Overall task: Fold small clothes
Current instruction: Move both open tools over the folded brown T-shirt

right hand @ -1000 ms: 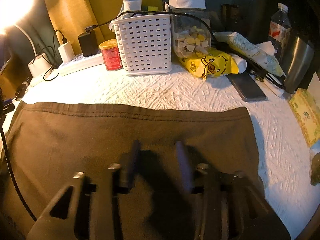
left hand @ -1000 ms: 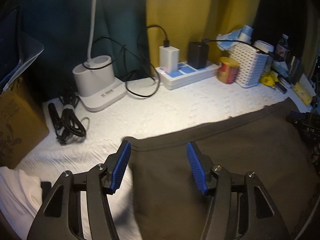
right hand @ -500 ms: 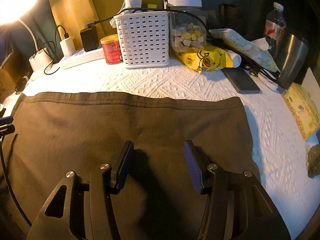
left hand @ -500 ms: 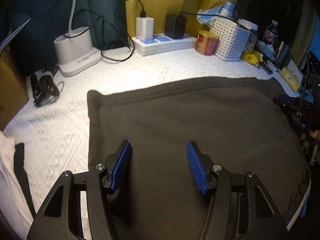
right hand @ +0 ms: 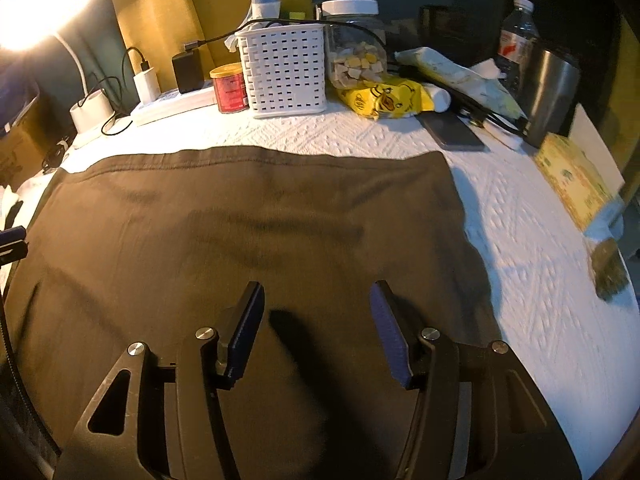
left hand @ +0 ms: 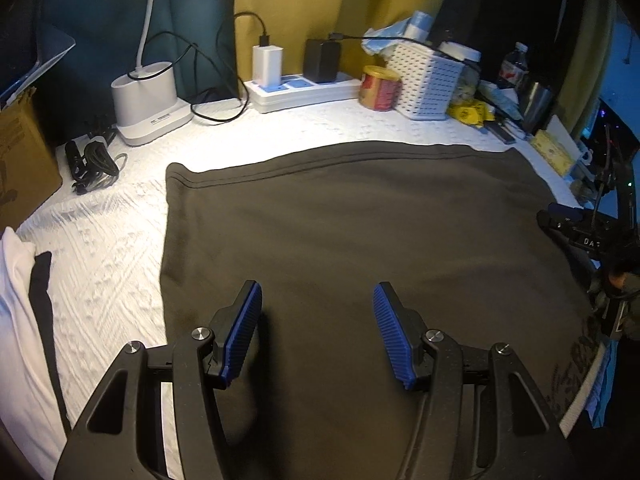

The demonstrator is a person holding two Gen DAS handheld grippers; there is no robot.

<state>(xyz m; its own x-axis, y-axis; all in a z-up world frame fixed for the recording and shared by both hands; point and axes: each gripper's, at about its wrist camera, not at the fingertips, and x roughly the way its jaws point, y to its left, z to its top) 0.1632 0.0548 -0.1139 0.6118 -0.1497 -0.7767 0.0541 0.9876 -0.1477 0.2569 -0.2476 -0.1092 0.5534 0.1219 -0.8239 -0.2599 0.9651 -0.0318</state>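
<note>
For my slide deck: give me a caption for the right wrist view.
Open right tool above a flat dark brown cotton garment on a white textured tablecloth.

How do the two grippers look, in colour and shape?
Both are alike. The left gripper has a black frame with triangular cut-outs, silver round screws, and two fingers faced with ribbed blue pads. The right gripper has the same black frame and screws; its pads look darker blue in this light.

Both views now take in more of the dark garment (left hand: 360, 240) — right gripper (right hand: 316, 320) just opened wider, nothing between.
</note>
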